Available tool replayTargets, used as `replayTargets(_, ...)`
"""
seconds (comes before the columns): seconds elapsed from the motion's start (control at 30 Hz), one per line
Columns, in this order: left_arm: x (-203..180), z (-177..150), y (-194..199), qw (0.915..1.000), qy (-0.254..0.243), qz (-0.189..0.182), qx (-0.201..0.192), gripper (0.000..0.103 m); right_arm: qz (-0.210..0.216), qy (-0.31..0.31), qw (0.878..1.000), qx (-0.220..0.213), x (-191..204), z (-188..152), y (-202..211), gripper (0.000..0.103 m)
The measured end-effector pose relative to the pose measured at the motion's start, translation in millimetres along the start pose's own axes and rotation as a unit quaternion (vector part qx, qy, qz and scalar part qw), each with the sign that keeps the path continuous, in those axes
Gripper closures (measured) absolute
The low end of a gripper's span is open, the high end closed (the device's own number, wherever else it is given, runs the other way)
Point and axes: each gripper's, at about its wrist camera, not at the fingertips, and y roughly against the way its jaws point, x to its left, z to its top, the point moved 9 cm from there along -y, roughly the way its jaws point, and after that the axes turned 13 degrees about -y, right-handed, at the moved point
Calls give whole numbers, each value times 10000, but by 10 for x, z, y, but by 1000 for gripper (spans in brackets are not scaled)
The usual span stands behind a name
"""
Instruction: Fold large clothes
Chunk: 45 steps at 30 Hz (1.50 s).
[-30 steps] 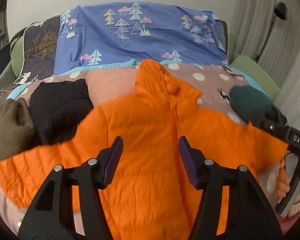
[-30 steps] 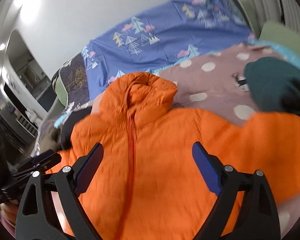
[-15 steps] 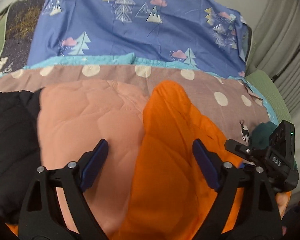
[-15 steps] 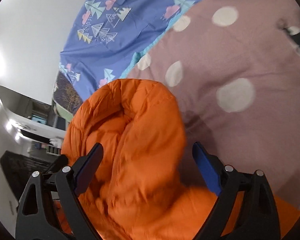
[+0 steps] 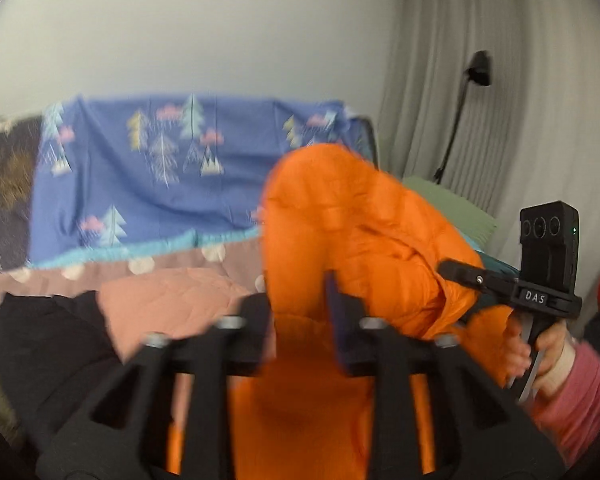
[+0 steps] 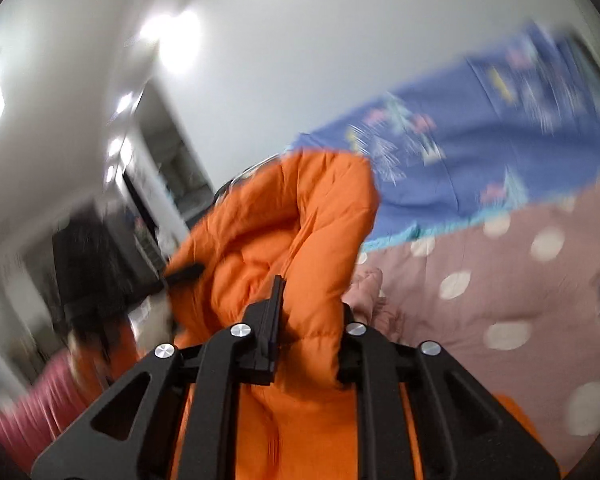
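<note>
Lifted off the bed (image 6: 500,280) since before, the jacket (image 5: 352,240) bunches between both closing claws, left claw (image 5: 300,312) and right claw (image 6: 312,320) pinching it, beside a black garment (image 5: 40,340).

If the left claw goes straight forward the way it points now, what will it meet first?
The orange jacket: its padded fabric is already between the closing jaws of the left claw and bulges up directly ahead. Depth beyond it is unclear.

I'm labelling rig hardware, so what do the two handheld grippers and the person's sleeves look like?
Both the left gripper and the right gripper are black, with triangular cut-outs, silver screws and blue pads. The right one carries a black camera box marked "DAS". The sleeve is pink and ribbed.
</note>
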Motion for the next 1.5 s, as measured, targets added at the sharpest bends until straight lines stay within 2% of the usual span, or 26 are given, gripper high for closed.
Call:
replayTargets(0.03,-80,-31,162,9999,-69,-67,-116,48,-39,182,9998,119,73,-136,113,79)
replayTargets(0.07,-197,-109,352,9996,-142,-178,-176,48,-134,377,9988,282,135,-321,225,76)
replayTargets(0.13,-385,-300,567,9989,-228,-392,-83,46,-439,755,9946,565,181,-700,371,62)
replayTargets(0.23,-523,-625,693,9989,-311,-314,173,45,-983,1385,9807,971,213,-1217,426,62)
replayTargets(0.33,-490,-761,659,9989,-261,-126,374,42,-1189,1427,9725,1402,132,-1568,362,61)
replayTargets(0.37,-428,-787,645,9990,-146,-50,431,42,-1220,1322,9725,1478,86,-1585,343,61)
replayTargets(0.43,-260,-774,583,9988,244,46,432,42,-1080,850,9800,1438,43,-1517,388,61)
replayTargets(0.5,-105,-734,524,9977,523,200,377,43,-896,358,9885,1167,9,-1329,491,60)
replayTargets(0.57,-108,-727,471,9971,632,191,370,44,-1177,27,9902,750,-119,-1119,531,60)
replayTargets(0.6,-138,-730,385,9968,686,98,407,48,-1367,-80,9885,644,-184,-1058,500,60)
replayTargets(0.63,-202,-745,310,9962,742,-41,445,59,-1437,-214,9876,597,-231,-1025,458,60)
replayTargets(0.67,-298,-784,189,9950,810,-243,532,65,-1374,-380,9879,616,-256,-1035,396,60)
replayTargets(0.7,-391,-833,81,9936,841,-400,646,73,-1198,-638,9875,795,-273,-1139,246,60)
replayTargets(0.77,-669,-1064,-235,9901,647,-622,1078,74,-1242,-860,9805,1255,-306,-1399,-12,60)
replayTargets(0.83,-802,-1449,-590,9825,8,-146,1858,75,-1662,-1087,9632,1814,-451,-1788,-280,60)
replayTargets(0.87,-772,-1699,-737,9718,-221,178,2339,77,-1682,-1101,9619,1853,-443,-1849,-322,60)
replayTargets(0.9,-729,-1838,-790,9654,-285,331,2571,78,-1670,-998,9628,1876,-374,-1877,-327,60)
replayTargets(0.97,-610,-1907,-696,9668,-137,412,2517,77,-1506,-722,9654,2005,-169,-1857,-247,60)
replayTargets(1.07,-408,-1723,-236,9747,360,528,2143,72,-1453,-407,9693,1944,44,-1745,-57,59)
replayTargets(1.13,-320,-1592,205,9810,552,694,1724,43,-1607,-171,9718,1715,152,-1617,70,59)
replayTargets(1.2,-254,-1577,637,9831,655,940,1430,40,-1796,-31,9728,1463,223,-1488,118,59)
replayTargets(1.23,-196,-1646,886,9813,798,1067,1387,39,-1826,-46,9731,1404,260,-1448,105,59)
replayTargets(1.3,-57,-1873,1299,9740,1272,1287,1366,38,-1955,-132,9710,1369,296,-1425,27,57)
replayTargets(1.37,273,-2330,1729,9561,2004,1587,1433,38,-2309,-209,9647,1248,272,-1452,-131,49)
replayTargets(1.4,387,-2467,1857,9500,2206,1661,1457,38,-2456,-335,9610,1229,249,-1520,-361,46)
replayTargets(1.5,782,-3087,2446,9139,3191,2015,1496,38,-2758,-954,9407,1731,-51,-1927,-719,46)
